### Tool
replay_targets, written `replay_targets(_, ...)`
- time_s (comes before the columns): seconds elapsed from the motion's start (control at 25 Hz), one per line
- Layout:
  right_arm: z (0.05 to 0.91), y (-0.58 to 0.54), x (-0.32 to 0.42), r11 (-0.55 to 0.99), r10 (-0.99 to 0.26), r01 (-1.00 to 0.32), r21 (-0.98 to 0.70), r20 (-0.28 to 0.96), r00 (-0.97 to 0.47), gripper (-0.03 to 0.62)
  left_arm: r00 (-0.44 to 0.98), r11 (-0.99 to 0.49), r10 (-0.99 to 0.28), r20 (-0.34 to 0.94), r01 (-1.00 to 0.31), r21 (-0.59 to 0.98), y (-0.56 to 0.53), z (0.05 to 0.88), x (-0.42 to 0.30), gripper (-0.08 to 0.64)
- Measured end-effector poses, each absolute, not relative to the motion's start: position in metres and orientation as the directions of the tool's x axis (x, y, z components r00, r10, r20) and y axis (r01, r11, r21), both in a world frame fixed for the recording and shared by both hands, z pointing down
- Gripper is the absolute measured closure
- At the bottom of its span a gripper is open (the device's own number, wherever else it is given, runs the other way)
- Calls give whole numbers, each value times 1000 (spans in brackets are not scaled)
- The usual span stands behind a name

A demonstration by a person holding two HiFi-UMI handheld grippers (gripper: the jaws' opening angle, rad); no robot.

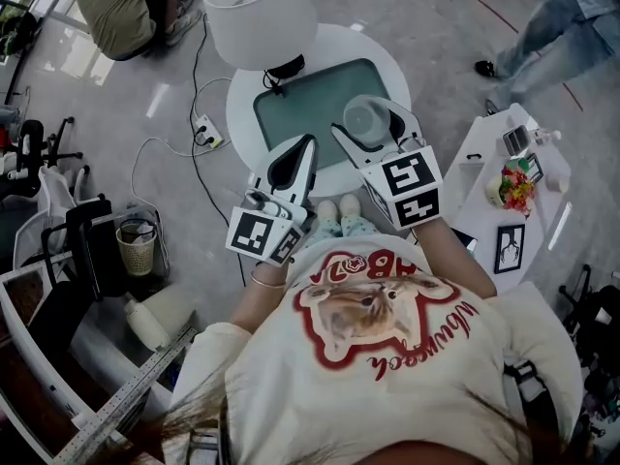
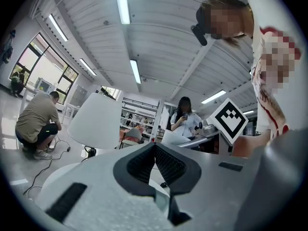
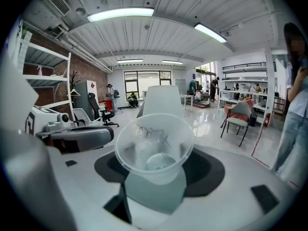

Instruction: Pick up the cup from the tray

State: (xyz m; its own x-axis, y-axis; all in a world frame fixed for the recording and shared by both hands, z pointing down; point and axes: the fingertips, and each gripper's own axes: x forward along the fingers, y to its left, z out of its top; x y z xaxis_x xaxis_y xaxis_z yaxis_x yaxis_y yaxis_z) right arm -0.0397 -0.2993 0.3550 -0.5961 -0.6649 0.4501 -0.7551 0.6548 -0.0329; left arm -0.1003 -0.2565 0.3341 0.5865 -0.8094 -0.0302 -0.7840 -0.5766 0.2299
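Note:
A clear plastic cup (image 1: 366,119) is raised above the grey-green tray (image 1: 300,105), which lies on a round white table (image 1: 387,61). My right gripper (image 1: 374,132) is shut on the cup. In the right gripper view the cup (image 3: 154,146) lies between the jaws with its mouth toward the camera, and the right gripper (image 3: 156,172) clasps its base. My left gripper (image 1: 292,166) hovers over the tray's near left corner. In the left gripper view the left gripper (image 2: 155,161) is shut, its pads (image 2: 168,165) meeting with nothing between them.
A white lamp shade (image 1: 260,13) stands over the table's far edge. A small white side table (image 1: 484,177) with snacks and a picture frame stands at the right. A power strip with cables (image 1: 205,129), a wastebasket (image 1: 138,245), a crouching person (image 1: 126,8) and a standing person (image 1: 562,27) are around.

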Motion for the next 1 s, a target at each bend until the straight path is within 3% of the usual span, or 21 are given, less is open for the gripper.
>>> replay_targets(1.0, 351, -283, -31, 681, -668, -732, -8, 402, -626, 302, 488, -488, -871, -52, -850, 198, -249, 336, -99, 546)
